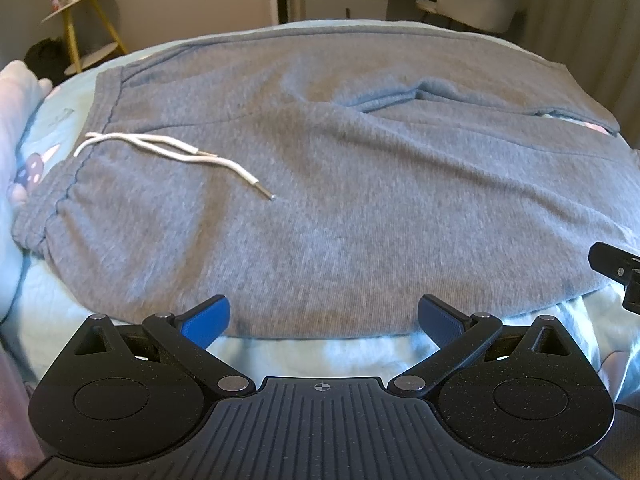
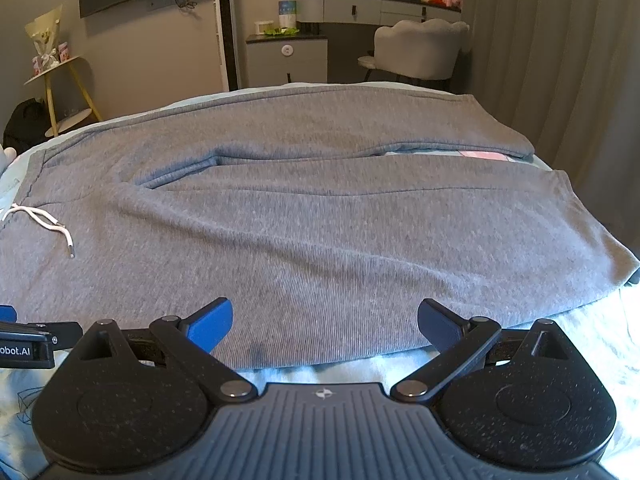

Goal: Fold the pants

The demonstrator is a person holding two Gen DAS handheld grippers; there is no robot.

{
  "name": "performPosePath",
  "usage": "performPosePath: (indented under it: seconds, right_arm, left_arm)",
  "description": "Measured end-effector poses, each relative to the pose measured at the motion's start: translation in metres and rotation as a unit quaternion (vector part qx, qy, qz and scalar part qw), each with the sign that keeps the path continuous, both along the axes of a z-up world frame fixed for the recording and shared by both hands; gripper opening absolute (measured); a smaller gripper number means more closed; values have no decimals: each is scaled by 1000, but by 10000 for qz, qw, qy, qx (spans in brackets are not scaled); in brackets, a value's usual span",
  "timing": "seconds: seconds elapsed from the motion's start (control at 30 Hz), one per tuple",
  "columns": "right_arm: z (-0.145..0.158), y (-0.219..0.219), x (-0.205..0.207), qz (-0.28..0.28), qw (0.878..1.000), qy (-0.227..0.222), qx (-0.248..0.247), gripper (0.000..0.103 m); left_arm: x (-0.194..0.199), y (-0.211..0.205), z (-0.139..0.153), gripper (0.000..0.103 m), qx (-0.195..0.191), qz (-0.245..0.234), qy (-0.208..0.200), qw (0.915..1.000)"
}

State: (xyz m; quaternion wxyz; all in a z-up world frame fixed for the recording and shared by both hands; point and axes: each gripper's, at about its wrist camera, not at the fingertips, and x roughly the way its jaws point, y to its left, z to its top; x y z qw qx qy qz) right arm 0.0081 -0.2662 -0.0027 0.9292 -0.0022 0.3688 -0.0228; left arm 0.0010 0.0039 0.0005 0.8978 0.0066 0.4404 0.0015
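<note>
Grey sweatpants (image 1: 340, 184) lie spread flat on a light blue bed (image 1: 312, 354), waistband at the left, both legs running right. A white drawstring (image 1: 172, 152) rests on the fabric near the waistband. The pants also fill the right wrist view (image 2: 320, 232), drawstring (image 2: 48, 224) at far left, leg cuffs at right. My left gripper (image 1: 323, 318) is open and empty at the near hem, by the waist end. My right gripper (image 2: 325, 322) is open and empty at the near edge of the closer leg. Part of the right gripper (image 1: 616, 272) shows at the left view's right edge.
The bed sheet (image 2: 580, 332) shows along the near edge. Pillows or soft toys (image 1: 16, 120) lie at the left. Beyond the bed stand a yellow-legged side table (image 2: 60, 80), a grey cabinet (image 2: 286, 60), a vanity with a chair (image 2: 416, 48) and curtains (image 2: 560, 60).
</note>
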Motion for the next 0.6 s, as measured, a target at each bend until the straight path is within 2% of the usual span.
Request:
performPosePath:
  seconds: [0.27, 0.4, 0.6]
  right_arm:
    - [-1, 1, 1, 16, 10000, 31, -33, 99]
    - [-2, 2, 1, 17, 10000, 41, -41, 99]
    - [-3, 3, 3, 30, 9999, 110, -36, 99]
  left_arm:
    - [1, 0, -1, 103, 78, 7, 54, 10000]
    - [0, 0, 1, 103, -63, 19, -51, 10000]
    - [0, -1, 1, 103, -74, 24, -109, 9999]
